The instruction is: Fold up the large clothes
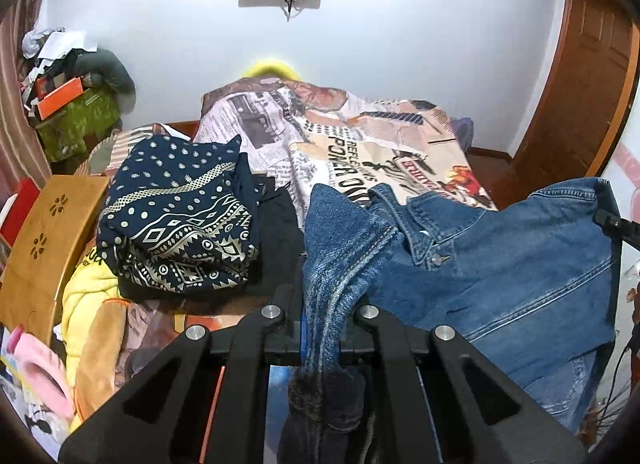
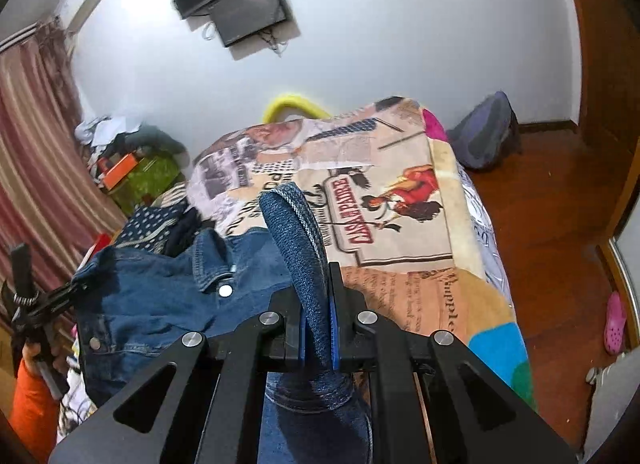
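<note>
Denim jacket [image 1: 500,264] pinched between both grippers' fingers [image 2: 338,304] (above bed [image 2: 400,224]).

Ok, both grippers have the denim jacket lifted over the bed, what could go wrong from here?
The left gripper pinches only a bunched ribbed edge of the denim jacket, so heavy denim could slip out. Swinging the jacket leftward might knock the folded navy patterned stack beside it. The right gripper also holds a narrow fold.

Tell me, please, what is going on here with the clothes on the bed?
A person is holding a denim jacket up over the bed's printed blanket, gripping it with both handheld tools. The left tool is shut on one part of the jacket, the right tool on another. A folded navy patterned garment already lies on the bed beside it.
</note>
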`<state>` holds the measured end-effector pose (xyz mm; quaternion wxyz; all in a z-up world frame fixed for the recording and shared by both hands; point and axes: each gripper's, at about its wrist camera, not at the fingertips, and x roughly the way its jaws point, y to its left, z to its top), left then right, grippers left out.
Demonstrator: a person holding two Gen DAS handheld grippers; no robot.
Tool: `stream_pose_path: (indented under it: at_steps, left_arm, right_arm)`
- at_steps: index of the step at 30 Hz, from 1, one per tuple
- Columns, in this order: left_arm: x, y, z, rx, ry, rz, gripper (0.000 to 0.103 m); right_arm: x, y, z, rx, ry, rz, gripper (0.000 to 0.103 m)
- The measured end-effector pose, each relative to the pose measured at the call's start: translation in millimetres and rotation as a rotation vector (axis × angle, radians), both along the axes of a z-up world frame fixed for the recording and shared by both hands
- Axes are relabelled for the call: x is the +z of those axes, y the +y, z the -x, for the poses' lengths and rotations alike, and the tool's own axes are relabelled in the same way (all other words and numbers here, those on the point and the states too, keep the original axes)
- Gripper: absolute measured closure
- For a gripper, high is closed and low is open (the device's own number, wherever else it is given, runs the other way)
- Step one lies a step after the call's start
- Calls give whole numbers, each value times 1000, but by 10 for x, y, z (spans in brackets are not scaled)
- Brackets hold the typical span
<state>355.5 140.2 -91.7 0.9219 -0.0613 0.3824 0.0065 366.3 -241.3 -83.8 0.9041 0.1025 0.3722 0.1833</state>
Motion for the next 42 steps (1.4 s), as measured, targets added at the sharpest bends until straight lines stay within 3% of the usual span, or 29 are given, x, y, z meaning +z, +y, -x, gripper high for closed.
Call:
stream_pose_path:
  at_steps: [9,15,19,25,31,35,38,42]
  left_arm:
    - [-724,316,-428,53,144,52,94]
    - [-1119,320,-531,58,218,44,91]
    - [-1252,325,-521,69,254,34,86]
    - [-1206,353,-372,92,272,-21,75]
    - [-953,298,-48,70,257,-46,75]
    - [-709,183,200,46,217,-75,62]
    - [-503,87,441,28,176,-101,51]
    - [-328,-36,742,-12,157,-112,41]
  right_arm:
    - [-722,-252,-388,-82,157,6,95]
    - [-1001,-335,-421,-98,223,7,95]
    - [-1012,-350,-386,-93,228,15,92]
    - [-838,-277,-217,-72,205,149,90]
    - [-588,-284,158,-48,168,179,87]
    - [-352,-218,496,-30,107,207,85]
    - [-183,-137,718,-15,46,240,75]
    - [10,-41,1047,-6,-46,273,52]
